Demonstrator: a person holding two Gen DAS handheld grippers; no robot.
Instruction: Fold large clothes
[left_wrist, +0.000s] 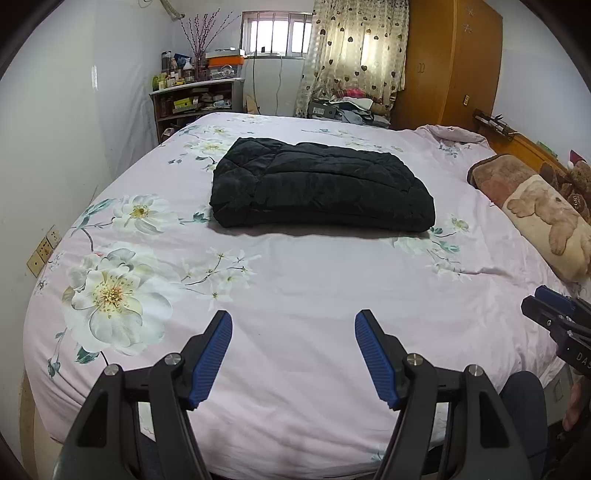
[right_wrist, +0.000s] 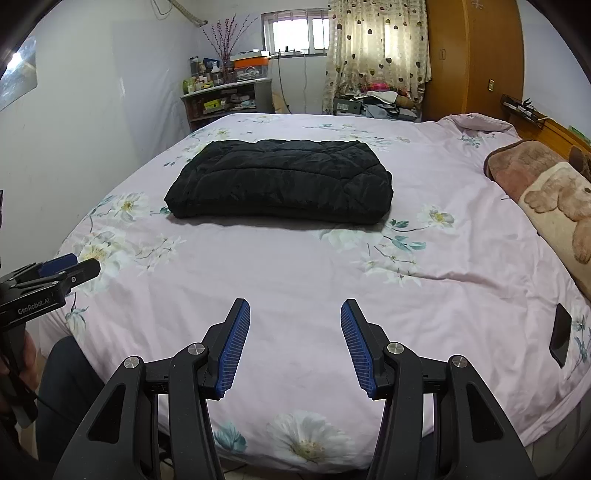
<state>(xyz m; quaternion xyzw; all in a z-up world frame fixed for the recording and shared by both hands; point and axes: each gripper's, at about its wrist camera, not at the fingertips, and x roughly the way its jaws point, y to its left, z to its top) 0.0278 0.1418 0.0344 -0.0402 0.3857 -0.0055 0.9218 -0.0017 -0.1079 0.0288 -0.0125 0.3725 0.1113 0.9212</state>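
At nine o'clock the white wall (left_wrist: 55, 147) runs close along the bed (left_wrist: 295, 280). The left gripper (left_wrist: 293, 321) hangs spread and empty over the near edge. At twelve o'clock the folded black jacket (left_wrist: 321, 184) lies mid-bed, bare sheet all around it. The right gripper (right_wrist: 295, 310) is spread, empty. At three o'clock a bear-print pillow (right_wrist: 554, 199) lines the headboard side, with a black phone (right_wrist: 560, 334) nearer.

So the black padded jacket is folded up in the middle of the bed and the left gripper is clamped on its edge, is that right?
Not quite. The black padded jacket is folded in the middle of the bed, but the left gripper is not clamped on it. The left wrist view shows its jaws open over bare sheet, well short of the jacket, with nothing between them.
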